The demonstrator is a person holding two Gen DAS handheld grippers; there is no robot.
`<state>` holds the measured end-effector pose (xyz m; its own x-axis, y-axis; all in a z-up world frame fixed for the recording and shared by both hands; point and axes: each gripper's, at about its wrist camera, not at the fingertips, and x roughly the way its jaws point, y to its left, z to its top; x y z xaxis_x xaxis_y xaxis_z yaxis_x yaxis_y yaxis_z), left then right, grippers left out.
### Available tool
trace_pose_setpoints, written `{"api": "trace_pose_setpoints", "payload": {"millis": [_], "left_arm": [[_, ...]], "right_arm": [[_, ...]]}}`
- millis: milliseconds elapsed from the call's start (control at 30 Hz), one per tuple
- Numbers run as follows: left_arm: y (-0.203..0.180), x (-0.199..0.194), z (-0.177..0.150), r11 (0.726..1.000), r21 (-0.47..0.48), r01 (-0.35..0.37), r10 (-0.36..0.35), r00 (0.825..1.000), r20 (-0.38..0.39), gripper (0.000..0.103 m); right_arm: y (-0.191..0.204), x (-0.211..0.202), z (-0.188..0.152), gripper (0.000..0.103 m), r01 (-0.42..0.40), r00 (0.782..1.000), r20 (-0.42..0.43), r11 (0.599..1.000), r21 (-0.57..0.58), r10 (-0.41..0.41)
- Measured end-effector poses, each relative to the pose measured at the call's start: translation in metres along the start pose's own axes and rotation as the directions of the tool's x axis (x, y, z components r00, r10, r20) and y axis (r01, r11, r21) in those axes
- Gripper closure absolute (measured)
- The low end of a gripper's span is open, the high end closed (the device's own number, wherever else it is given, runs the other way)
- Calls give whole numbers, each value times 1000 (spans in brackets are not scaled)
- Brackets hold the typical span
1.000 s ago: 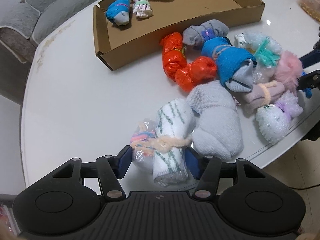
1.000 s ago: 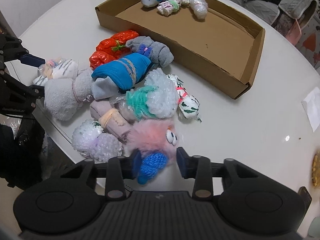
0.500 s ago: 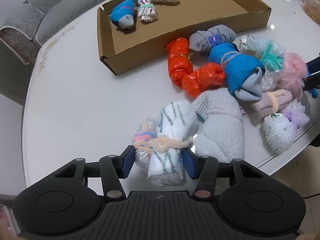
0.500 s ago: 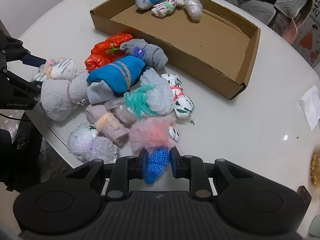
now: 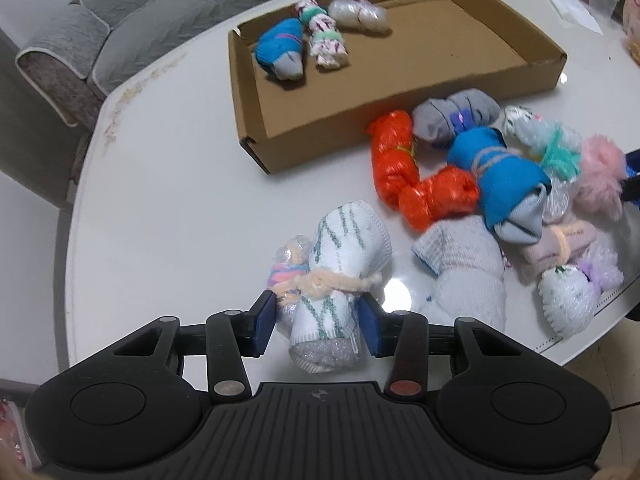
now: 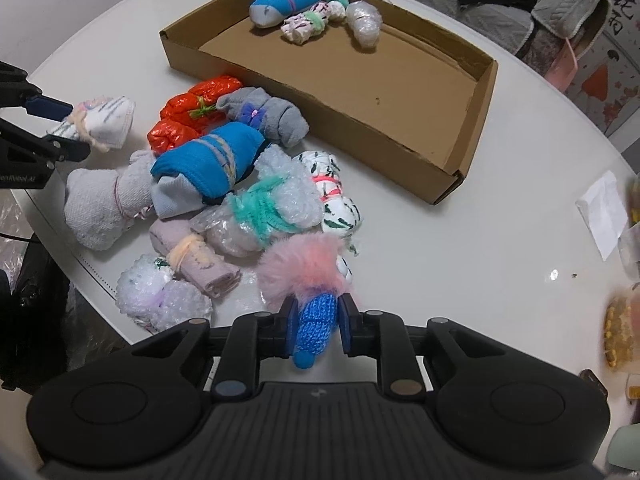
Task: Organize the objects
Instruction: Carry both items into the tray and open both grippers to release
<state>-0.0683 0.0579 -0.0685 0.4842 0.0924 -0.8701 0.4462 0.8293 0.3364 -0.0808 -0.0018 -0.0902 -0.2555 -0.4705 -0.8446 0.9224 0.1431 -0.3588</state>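
My left gripper (image 5: 317,320) has its jaws closing on a white sock roll with green marks (image 5: 340,256), which is tied with peach yarn to a small plastic-wrapped bundle (image 5: 290,268). Both pads touch its sides. My right gripper (image 6: 316,326) is shut on the blue knitted end (image 6: 314,316) of a pink fluffy toy (image 6: 300,268) at the near table edge. The open cardboard box (image 5: 400,92) holds three bundles at its far left end: a blue sock (image 5: 280,48), a patterned roll (image 5: 326,36) and a clear-wrapped one (image 5: 358,16).
Several bundles lie in a pile between the grippers, among them an orange one (image 5: 404,172), a grey one (image 5: 456,116), a blue one (image 5: 504,176) and a white fuzzy sock (image 5: 468,280). A grey sofa (image 5: 80,40) stands beyond the table. A paper slip (image 6: 604,208) lies to the right.
The left jaws have narrowed onto the white sock roll. The right jaws have shut on the toy's blue knitted end. Neither hand has shifted much.
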Motion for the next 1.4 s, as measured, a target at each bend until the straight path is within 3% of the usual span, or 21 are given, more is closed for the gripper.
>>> {"api": "trace_pose_setpoints", "payload": {"millis": [433, 633, 833, 933, 1100, 1400], "left_arm": [[22, -38, 42, 995, -94, 38, -26, 992, 127, 52], [22, -40, 65, 994, -93, 52, -36, 986, 162, 52], [19, -34, 89, 992, -87, 87, -70, 979, 189, 52], [17, -33, 91, 990, -91, 104, -85, 978, 189, 52], [16, -34, 90, 988, -97, 118, -99, 979, 181, 52], [14, -35, 90, 985, -105, 134, -114, 978, 177, 52]], "right_arm": [[-16, -16, 7, 87, 10, 999, 51, 998, 60, -13], [-51, -28, 17, 89, -95, 992, 105, 975, 203, 75], [-74, -31, 33, 89, -133, 985, 144, 956, 263, 97], [-70, -26, 29, 87, -175, 982, 109, 953, 246, 152], [-45, -6, 14, 79, -172, 984, -4, 970, 170, 176], [-27, 28, 20, 67, -150, 982, -100, 982, 117, 162]]}}
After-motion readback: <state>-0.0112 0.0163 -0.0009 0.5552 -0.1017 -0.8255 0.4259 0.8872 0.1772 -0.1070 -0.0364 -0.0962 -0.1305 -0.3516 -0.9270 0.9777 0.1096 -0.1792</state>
